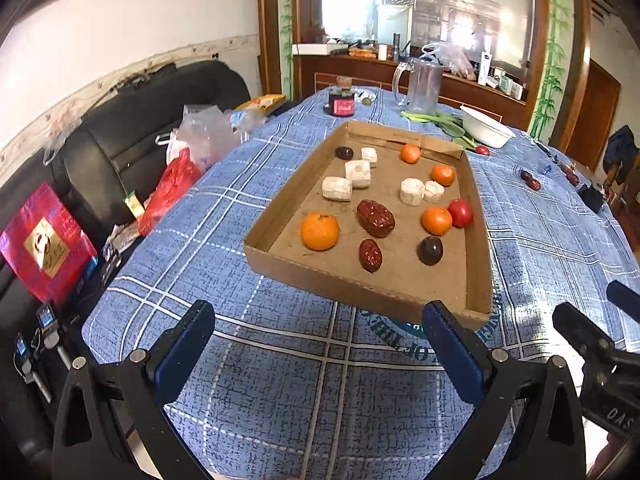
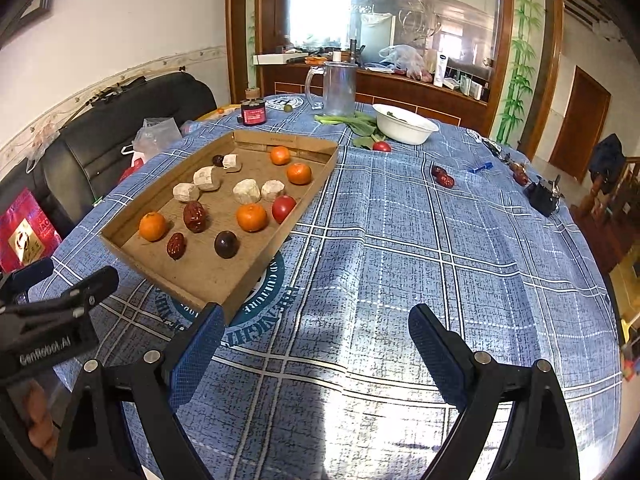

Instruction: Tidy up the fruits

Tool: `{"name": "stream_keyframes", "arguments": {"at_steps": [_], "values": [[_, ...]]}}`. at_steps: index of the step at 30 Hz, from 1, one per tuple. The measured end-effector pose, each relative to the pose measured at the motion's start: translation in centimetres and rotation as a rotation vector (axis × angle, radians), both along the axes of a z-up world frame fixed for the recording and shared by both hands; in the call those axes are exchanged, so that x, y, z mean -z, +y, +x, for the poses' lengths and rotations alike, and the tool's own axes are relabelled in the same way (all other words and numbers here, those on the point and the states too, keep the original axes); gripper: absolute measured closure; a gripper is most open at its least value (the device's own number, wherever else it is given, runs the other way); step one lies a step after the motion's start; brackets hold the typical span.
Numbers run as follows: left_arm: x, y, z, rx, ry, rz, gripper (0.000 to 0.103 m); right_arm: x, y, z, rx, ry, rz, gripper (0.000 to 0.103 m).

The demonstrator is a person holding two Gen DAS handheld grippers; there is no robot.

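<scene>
A shallow cardboard tray point(image 1: 478, 240) point(image 2: 316, 184) lies on the blue plaid tablecloth. It holds several small oranges point(image 1: 320, 231) point(image 2: 251, 217), red dates point(image 1: 375, 218) point(image 2: 195, 216), a red tomato point(image 1: 460, 212) point(image 2: 283, 208), a dark round fruit point(image 1: 430, 250) point(image 2: 226, 244) and several white chunks point(image 1: 337, 188) point(image 2: 246, 191). My left gripper point(image 1: 320, 320) is open and empty just in front of the tray's near edge. My right gripper point(image 2: 316, 324) is open and empty over bare cloth right of the tray's near corner. Loose red dates point(image 1: 530, 180) point(image 2: 443, 177) lie on the cloth to the right.
A white bowl point(image 1: 486, 132) point(image 2: 404, 124), green leaves point(image 2: 356, 122), a small red fruit point(image 2: 382, 146), a clear jug point(image 1: 422, 84) point(image 2: 338, 88) and a dark jar point(image 1: 341, 104) point(image 2: 253, 114) stand at the far side. Plastic bags point(image 1: 188, 160) and a black sofa point(image 1: 120, 128) are on the left.
</scene>
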State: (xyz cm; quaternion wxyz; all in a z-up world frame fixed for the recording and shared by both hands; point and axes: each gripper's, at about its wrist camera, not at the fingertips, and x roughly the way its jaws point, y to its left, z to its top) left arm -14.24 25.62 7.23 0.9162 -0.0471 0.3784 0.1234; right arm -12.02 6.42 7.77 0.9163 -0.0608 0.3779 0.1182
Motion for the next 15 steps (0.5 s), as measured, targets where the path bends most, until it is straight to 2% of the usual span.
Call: {"name": "stream_keyframes", "arguments": {"at_steps": [11, 15], "values": [[0.5, 1.5, -0.6, 0.011, -0.031, -0.011, 0.000, -0.5, 1.1, -0.6, 0.020, -0.044, -0.034, 0.008], [0.7, 1.3, -0.6, 0.022, -0.020, -0.012, 0.000, -0.4, 1.4, -0.7, 0.021, -0.038, -0.047, 0.008]]}}
